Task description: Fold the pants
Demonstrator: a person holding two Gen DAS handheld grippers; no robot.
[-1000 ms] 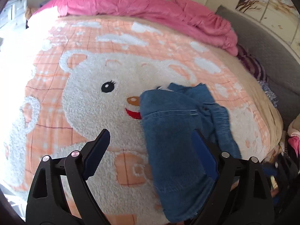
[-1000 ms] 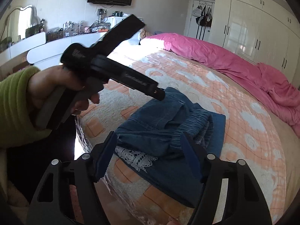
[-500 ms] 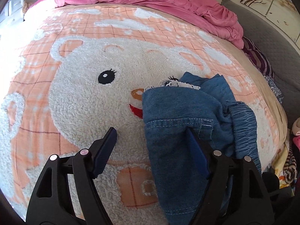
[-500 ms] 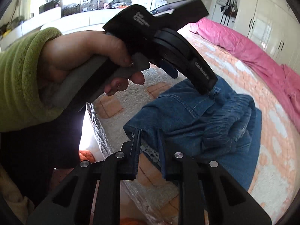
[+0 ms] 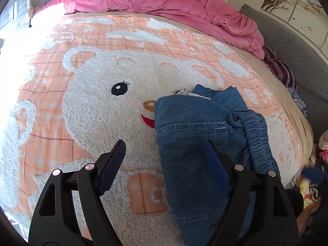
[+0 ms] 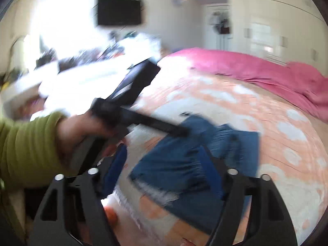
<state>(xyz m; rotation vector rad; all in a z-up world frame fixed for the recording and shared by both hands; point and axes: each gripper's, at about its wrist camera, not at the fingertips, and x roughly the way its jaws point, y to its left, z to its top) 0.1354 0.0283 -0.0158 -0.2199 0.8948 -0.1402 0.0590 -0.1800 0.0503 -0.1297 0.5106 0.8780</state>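
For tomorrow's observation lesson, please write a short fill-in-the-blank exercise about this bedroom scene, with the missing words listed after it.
1. The folded denim pants lie on a blanket that shows a big white ____.
2. The bunched cover at the far end of the bed is ____.
3. The sleeve on the arm holding the left hand-held gripper is ____.
4. On the far wall hangs a dark ____.

Missing words: bear; pink; green; television
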